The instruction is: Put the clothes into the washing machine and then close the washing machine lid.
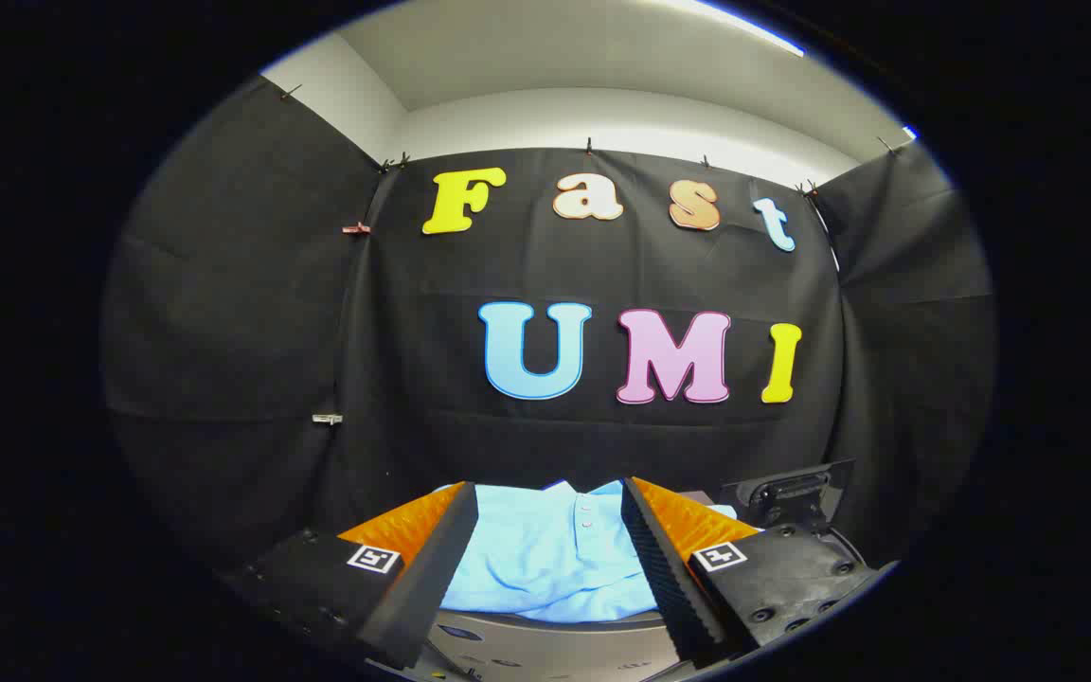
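Note:
A light blue shirt (545,559) with a buttoned placket lies crumpled on a grey rounded surface (555,649), which looks like the washing machine's top. My gripper (548,488) hovers over it with the fingers (432,559) spread wide, one on each side of the shirt. The cloth fills the gap between them and also shows a little past the right finger, so it lies under and beyond the fingers, not pinched. The gripper is open. The drum opening is hidden.
A dark hinged part (792,491), perhaps the machine's raised lid, stands just beyond the right finger. Black booth cloth (394,379) closes off the back and both sides close behind the shirt.

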Available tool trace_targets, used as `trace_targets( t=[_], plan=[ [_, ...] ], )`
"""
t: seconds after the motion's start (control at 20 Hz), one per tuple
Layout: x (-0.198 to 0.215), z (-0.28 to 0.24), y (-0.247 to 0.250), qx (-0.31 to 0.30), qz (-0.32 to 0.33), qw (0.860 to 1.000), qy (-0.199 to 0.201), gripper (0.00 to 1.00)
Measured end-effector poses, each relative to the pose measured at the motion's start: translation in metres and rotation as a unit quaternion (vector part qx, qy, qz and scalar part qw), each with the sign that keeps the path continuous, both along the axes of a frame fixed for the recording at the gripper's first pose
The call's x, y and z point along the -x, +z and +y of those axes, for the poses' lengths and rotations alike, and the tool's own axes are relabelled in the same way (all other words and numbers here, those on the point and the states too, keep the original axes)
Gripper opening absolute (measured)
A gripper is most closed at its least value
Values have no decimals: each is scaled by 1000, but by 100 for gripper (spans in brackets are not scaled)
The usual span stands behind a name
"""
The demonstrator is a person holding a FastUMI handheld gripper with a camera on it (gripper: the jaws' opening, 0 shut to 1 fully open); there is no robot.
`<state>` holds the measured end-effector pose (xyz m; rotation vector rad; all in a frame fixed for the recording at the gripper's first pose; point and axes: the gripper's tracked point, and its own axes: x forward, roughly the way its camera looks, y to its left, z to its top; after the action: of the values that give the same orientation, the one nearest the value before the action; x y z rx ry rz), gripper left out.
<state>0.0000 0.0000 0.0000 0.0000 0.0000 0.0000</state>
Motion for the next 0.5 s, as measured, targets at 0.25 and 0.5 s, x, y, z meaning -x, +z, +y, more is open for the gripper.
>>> trace_targets(
  t=[0.25, 0.5],
  plan=[
    [-3, -12, -2, -4, 4, 1000, -15, 96],
    [-3, -22, -9, 8, 16, 1000, -19, 96]
  ],
)
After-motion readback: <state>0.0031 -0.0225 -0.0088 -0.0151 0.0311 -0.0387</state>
